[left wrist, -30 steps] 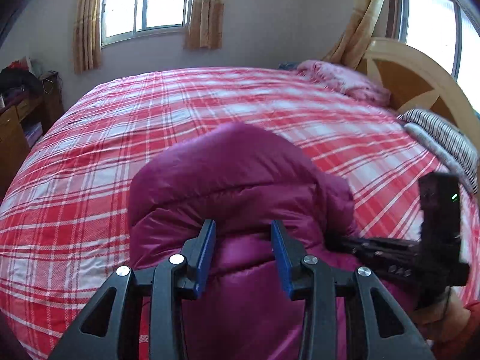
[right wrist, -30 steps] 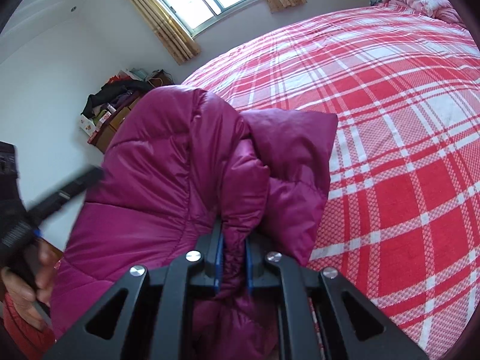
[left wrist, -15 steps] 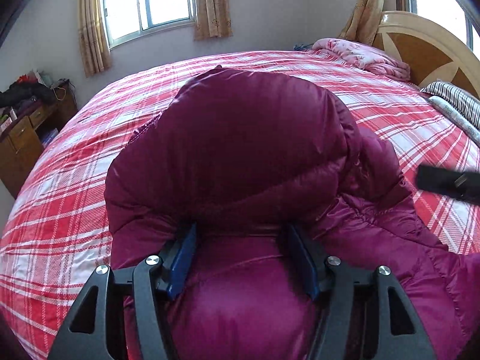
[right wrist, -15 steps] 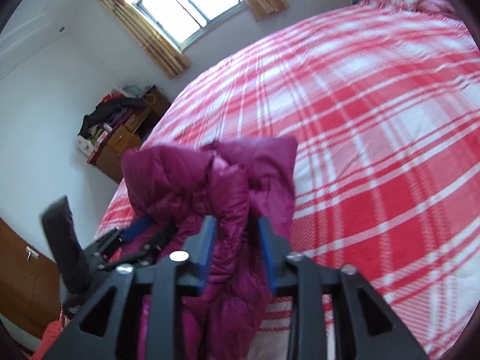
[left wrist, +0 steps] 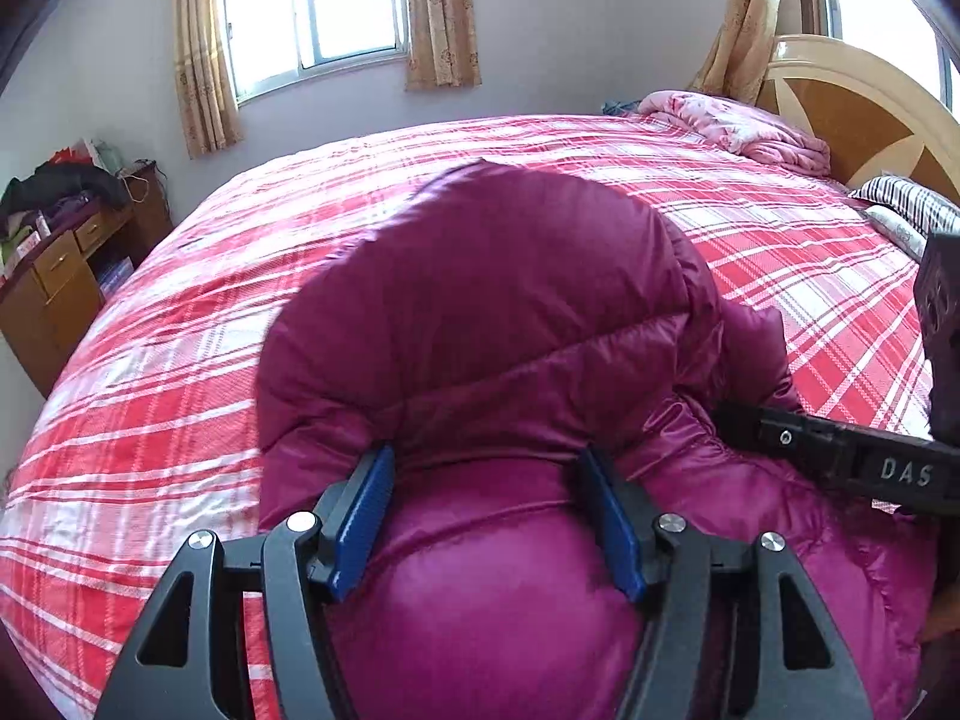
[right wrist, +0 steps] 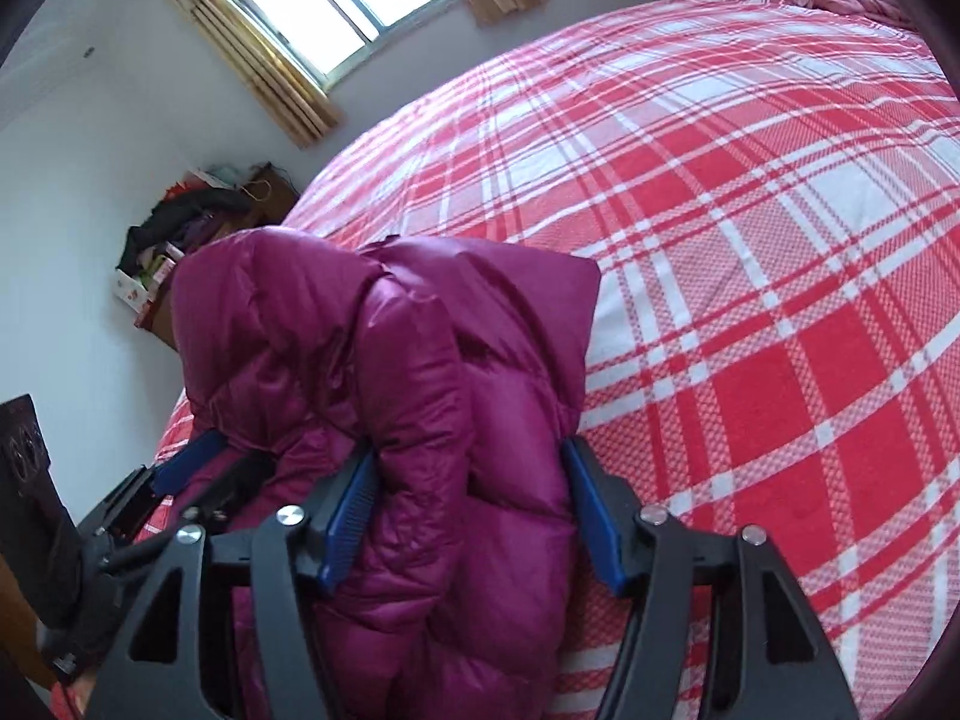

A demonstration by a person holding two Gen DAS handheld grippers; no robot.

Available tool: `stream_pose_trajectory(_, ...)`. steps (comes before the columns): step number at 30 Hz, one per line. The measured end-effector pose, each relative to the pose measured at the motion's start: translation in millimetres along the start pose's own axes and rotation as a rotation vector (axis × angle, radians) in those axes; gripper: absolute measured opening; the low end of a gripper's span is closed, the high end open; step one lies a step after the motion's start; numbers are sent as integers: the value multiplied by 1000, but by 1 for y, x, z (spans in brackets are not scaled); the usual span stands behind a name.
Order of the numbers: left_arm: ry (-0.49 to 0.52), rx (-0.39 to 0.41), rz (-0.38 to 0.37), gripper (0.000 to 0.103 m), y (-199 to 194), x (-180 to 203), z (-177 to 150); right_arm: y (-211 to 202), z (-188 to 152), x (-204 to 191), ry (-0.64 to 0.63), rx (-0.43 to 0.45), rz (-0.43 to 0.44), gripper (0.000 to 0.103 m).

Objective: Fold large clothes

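A magenta puffer jacket (left wrist: 498, 324) lies bunched in a folded mound near the front edge of the red plaid bed (left wrist: 180, 324). My left gripper (left wrist: 486, 474) is open, its blue pads straddling the jacket's padding. My right gripper (right wrist: 471, 468) is open too, with jacket folds (right wrist: 420, 360) between its spread fingers. The right gripper also shows in the left wrist view (left wrist: 840, 462), at the jacket's right side. The left gripper shows in the right wrist view (right wrist: 180, 468), at the jacket's left.
The plaid cover (right wrist: 750, 210) stretches beyond the jacket. A pink blanket (left wrist: 738, 126) and a striped pillow (left wrist: 912, 204) lie by the wooden headboard (left wrist: 858, 114). A cluttered wooden dresser (left wrist: 60, 252) stands at the left, under a curtained window (left wrist: 312, 6).
The right gripper, shut on a jacket fold a second ago, has opened wide. The left gripper has opened wider. The jacket has come down onto the bed.
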State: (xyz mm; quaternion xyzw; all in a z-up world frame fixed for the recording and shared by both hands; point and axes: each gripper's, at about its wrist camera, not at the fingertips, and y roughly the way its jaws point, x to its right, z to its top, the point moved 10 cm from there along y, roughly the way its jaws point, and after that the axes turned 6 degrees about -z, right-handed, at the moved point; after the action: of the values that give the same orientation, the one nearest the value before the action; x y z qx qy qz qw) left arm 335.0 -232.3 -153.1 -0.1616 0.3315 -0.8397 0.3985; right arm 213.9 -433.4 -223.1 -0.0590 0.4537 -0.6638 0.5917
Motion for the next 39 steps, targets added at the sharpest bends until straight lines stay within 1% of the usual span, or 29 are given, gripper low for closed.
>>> stream_pose_trajectory(2, -3, -1, 40, 65, -12, -8, 2, -1, 1, 0, -2, 2, 1, 64)
stream_pose_trajectory(3, -16, 5, 45, 65, -19, -12, 2, -1, 0, -1, -6, 4, -1, 64)
stream_pose_trajectory(4, -48, 27, 38, 65, -30, -21, 3, -1, 0, 0, -7, 6, 3, 65)
stream_pose_trajectory(5, -103, 51, 35, 65, -42, -34, 4, -3, 0, -1, -4, 8, 15, 67)
stream_pose_trajectory(7, -215, 80, 15, 71, -57, -60, 0, -4, -1, -1, 20, 11, 59, 69)
stream_pose_trajectory(8, -273, 79, -9, 77, -59, -72, -5, -6, -2, -1, 32, 13, 81, 71)
stream_pose_trajectory(9, -302, 70, -26, 80, -58, -78, -9, -8, -3, -1, 37, 15, 95, 72)
stream_pose_trajectory(10, -330, 51, -42, 80, -53, -86, -15, -8, -3, -2, 37, 16, 108, 74)
stream_pose_trajectory(12, -345, -1, -58, 80, -39, -89, -24, -8, -4, -10, 19, 13, 117, 79)
stream_pose_trajectory(13, -344, -19, -103, 80, -29, -84, -27, -8, -5, -13, 10, 11, 117, 81)
stream_pose_trajectory(14, -350, -16, -150, 80, -23, -79, -29, -7, -6, -15, -1, 5, 113, 83)
stream_pose_trajectory(15, -364, -10, -179, 80, -19, -76, -30, -5, -7, -16, -9, 0, 107, 83)
stream_pose_trajectory(16, -394, -7, -225, 80, -12, -72, -31, -4, -7, -17, -16, -5, 102, 84)
stream_pose_trajectory(18, -460, -32, -324, 80, 4, -63, -35, -1, -8, -21, -44, -20, 93, 86)
stream_pose_trajectory(19, -487, -45, -350, 81, 12, -59, -37, 2, -8, -23, -58, -28, 83, 86)
stream_pose_trajectory(20, -506, -55, -354, 82, 19, -56, -39, 4, -8, -24, -73, -33, 72, 86)
stream_pose_trajectory(23, -458, -49, -326, 81, 22, -44, -34, 11, -9, -31, -132, -50, 24, 85)
stream_pose_trajectory(24, -454, -48, -323, 77, 22, -44, -34, 13, -9, -33, -146, -54, 14, 84)
stream_pose_trajectory(25, -452, -44, -327, 74, 21, -43, -33, 14, -10, -35, -157, -60, 10, 80)
stream_pose_trajectory(27, -439, -35, -318, 63, 18, -41, -32, 13, -12, -37, -178, -72, 14, 71)
stream_pose_trajectory(28, -419, -28, -301, 60, 14, -39, -31, 13, -14, -38, -184, -78, 19, 64)
stream_pose_trajectory(30, -387, -22, -274, 52, 8, -34, -30, 11, -20, -42, -180, -95, 34, 57)
stream_pose_trajectory(31, -370, -20, -260, 51, 3, -32, -30, 11, -23, -43, -165, -110, 59, 50)
stream_pose_trajectory(33, -350, -13, -241, 46, -10, -29, -30, 8, -29, -44, -122, -128, 89, 47)
stream_pose_trajectory(36, -330, -1, -210, 46, -26, -29, -32, -3, -46, -54, -92, -147, 120, 42)
stream_pose_trajectory(39, -322, 16, -169, 46, -49, -32, -41, -14, -65, -69, -75, -151, 160, 39)
